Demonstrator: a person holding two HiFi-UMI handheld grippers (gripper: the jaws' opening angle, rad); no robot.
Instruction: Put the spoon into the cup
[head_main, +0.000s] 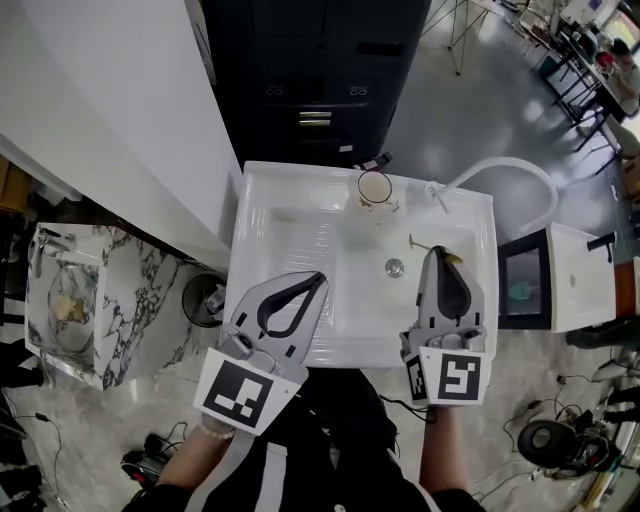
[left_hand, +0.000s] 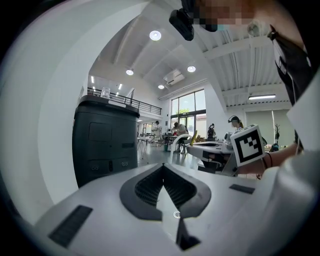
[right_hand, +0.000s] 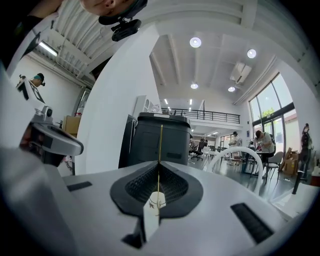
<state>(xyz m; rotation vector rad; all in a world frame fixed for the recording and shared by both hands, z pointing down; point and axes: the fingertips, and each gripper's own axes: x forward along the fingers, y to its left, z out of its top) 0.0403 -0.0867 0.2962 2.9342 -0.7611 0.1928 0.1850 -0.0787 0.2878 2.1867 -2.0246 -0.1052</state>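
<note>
A tall dark grey cabinet stands on a glossy grey floor, just behind a white moulded sink unit. A broad white wall panel runs along the left, with a black-veined white marble counter below it. Overhead, round recessed ceiling lamps glow in a white pitched ceiling with beams. Tall glazed windows let in daylight, and a railed mezzanine balcony crosses the far wall.
</note>
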